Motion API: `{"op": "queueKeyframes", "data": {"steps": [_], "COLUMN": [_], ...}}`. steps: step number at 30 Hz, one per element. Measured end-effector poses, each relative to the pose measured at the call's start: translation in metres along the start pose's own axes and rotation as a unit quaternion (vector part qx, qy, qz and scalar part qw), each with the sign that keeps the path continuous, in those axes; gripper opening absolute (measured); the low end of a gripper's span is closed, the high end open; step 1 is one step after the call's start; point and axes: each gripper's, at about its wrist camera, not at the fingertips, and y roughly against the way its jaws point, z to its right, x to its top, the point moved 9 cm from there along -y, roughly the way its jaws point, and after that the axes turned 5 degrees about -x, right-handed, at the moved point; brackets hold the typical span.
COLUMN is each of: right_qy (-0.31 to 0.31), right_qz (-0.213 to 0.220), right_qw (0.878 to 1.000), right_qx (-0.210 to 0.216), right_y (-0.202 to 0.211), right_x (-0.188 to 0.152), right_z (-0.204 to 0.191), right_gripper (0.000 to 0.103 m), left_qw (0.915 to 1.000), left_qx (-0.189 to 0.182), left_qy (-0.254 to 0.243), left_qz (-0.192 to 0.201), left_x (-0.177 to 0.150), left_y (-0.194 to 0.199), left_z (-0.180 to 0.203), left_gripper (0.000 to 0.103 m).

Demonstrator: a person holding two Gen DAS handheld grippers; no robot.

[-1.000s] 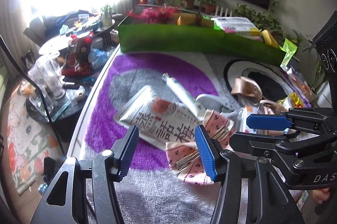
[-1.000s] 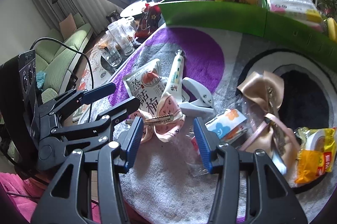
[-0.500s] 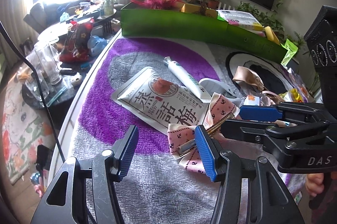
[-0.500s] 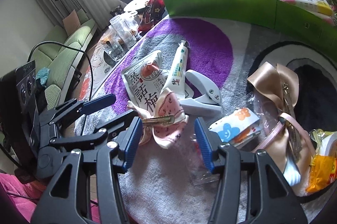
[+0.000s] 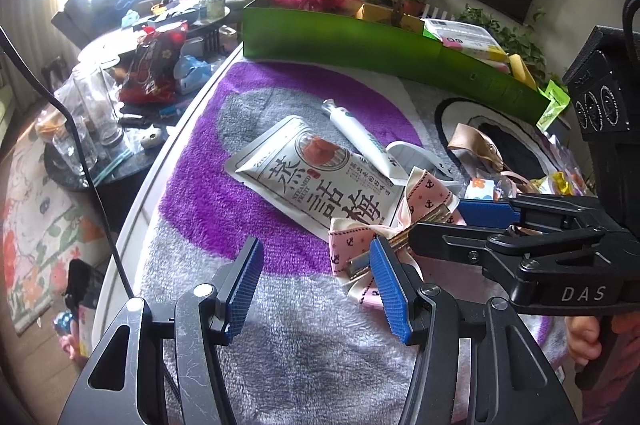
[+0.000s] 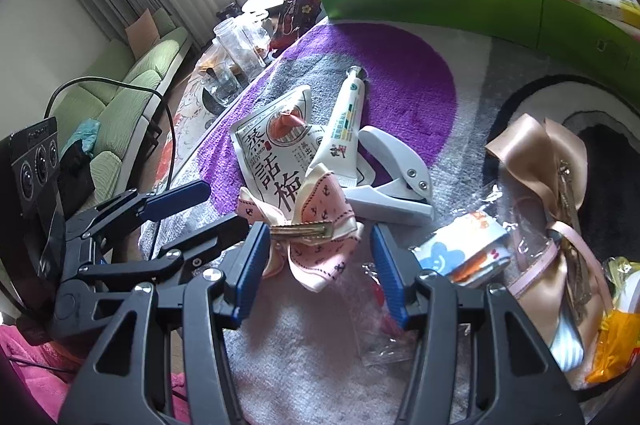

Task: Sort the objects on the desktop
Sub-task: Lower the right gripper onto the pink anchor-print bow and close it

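Note:
A pink bow hair clip (image 6: pixel 316 225) with anchor print lies on the fluffy rug, between the fingers of my open right gripper (image 6: pixel 316 265). In the left wrist view the bow (image 5: pixel 416 209) lies just right of my open, empty left gripper (image 5: pixel 316 289), and the right gripper's lower finger (image 5: pixel 440 241) crosses over it. Behind the bow lie a white snack pouch (image 5: pixel 316 173), a white tube (image 5: pixel 360 137) and a white hole punch (image 6: pixel 396 177).
A long green tray (image 5: pixel 360 41) stands along the table's far edge. A beige satin bow (image 6: pixel 536 153), a small printed packet (image 6: pixel 460 253) and a yellow wrapper (image 6: pixel 616 341) lie at the right. The table's edge and a low glass table (image 5: pixel 80 129) are at the left.
Both grippers have drawn back and lower toward the near side of the rug. The right gripper's fingers now stand on either side of the pink bow. Both jaws stay open.

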Motion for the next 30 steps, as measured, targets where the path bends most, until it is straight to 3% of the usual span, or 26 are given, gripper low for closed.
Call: {"op": "queueKeyframes", "data": {"steps": [5, 7, 12, 18, 22, 23, 25, 30], "right_qy": [0.007, 0.01, 0.006, 0.0, 0.001, -0.001, -0.008, -0.016], "right_qz": [-0.008, -0.011, -0.018, -0.005, -0.01, -0.016, -0.024, -0.022], "right_qw": [1.0, 1.0, 1.0, 1.0, 1.0, 1.0, 0.999, 0.999], "right_qx": [0.002, 0.005, 0.022, 0.011, 0.013, 0.015, 0.033, 0.04], "right_y": [-0.001, 0.0, 0.004, 0.005, -0.003, -0.007, -0.01, -0.01], "right_x": [-0.005, -0.009, -0.011, 0.001, 0.006, 0.005, 0.005, 0.005], "right_z": [0.0, 0.0, -0.001, 0.004, 0.004, 0.004, 0.002, 0.006], "right_gripper": [0.047, 0.042, 0.041, 0.05, 0.05, 0.047, 0.027, 0.025], "left_qw": [0.9997, 0.9996, 0.9994, 0.9992, 0.9992, 0.9992, 0.9991, 0.9987], "left_qx": [-0.023, -0.021, -0.02, -0.028, -0.032, -0.032, -0.033, -0.045], "left_qy": [-0.01, -0.016, -0.014, -0.007, -0.001, -0.003, -0.01, -0.016], "left_qz": [-0.008, -0.011, -0.026, -0.026, -0.024, -0.025, -0.024, -0.016], "left_x": [-0.005, -0.006, -0.007, -0.003, 0.001, 0.001, 0.003, 0.008], "left_y": [0.0, -0.004, -0.016, -0.02, -0.022, -0.023, -0.026, -0.029], "left_z": [0.01, 0.012, 0.013, 0.014, 0.012, 0.013, 0.014, 0.017], "left_gripper": [0.056, 0.056, 0.056, 0.056, 0.056, 0.056, 0.056, 0.056]}}
